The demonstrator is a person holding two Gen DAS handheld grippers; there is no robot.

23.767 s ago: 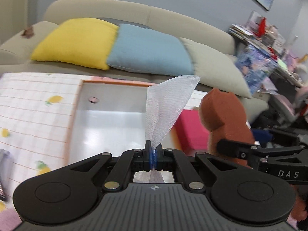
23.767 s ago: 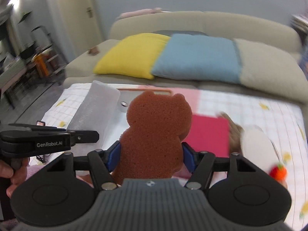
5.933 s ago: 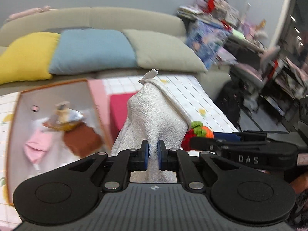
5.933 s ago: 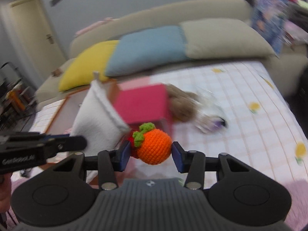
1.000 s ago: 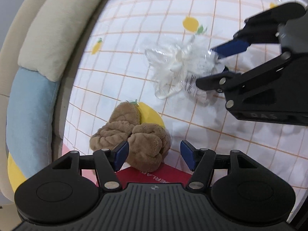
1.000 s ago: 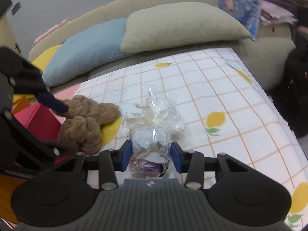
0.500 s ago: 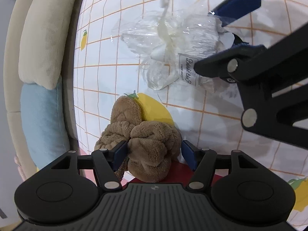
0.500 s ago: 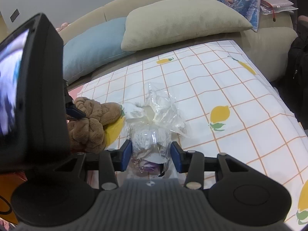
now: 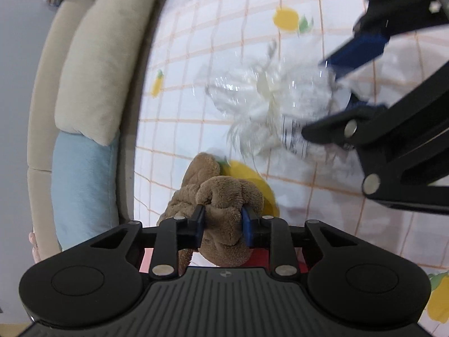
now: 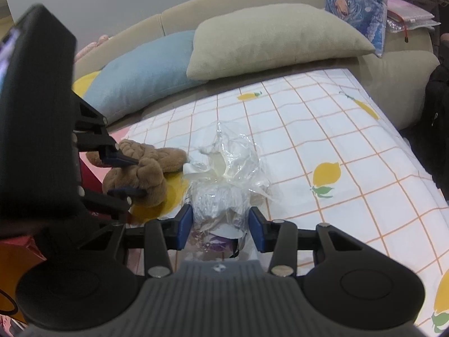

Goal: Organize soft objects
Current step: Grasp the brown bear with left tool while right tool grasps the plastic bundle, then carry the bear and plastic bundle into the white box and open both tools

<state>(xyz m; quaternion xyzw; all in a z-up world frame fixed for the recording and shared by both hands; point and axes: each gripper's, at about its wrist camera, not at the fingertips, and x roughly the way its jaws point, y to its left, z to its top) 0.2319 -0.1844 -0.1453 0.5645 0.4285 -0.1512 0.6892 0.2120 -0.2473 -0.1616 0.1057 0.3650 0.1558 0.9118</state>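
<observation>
A brown plush scrunchie (image 9: 224, 196) lies on the lemon-print tablecloth (image 9: 196, 84). My left gripper (image 9: 223, 224) is shut on it, the blue pads pressing into the plush. It also shows in the right wrist view (image 10: 146, 168) with the left gripper (image 10: 123, 177) clamped on it. A clear crinkly plastic bag (image 10: 224, 179) with something white inside lies right of the scrunchie. My right gripper (image 10: 220, 226) straddles the bag's near end with its pads against the sides. In the left wrist view the bag (image 9: 269, 106) is blurred, the right gripper (image 9: 334, 98) around it.
A red box (image 10: 87, 174) sits by the scrunchie on the left. A sofa behind the table carries a beige cushion (image 10: 275, 36), a blue cushion (image 10: 143, 78) and a yellow one (image 10: 85, 81). Cluttered shelves (image 10: 404, 8) stand at the far right.
My left gripper closed from wide open onto the brown scrunchie. My right gripper stayed around the plastic bag, which now looks blurred in the left wrist view.
</observation>
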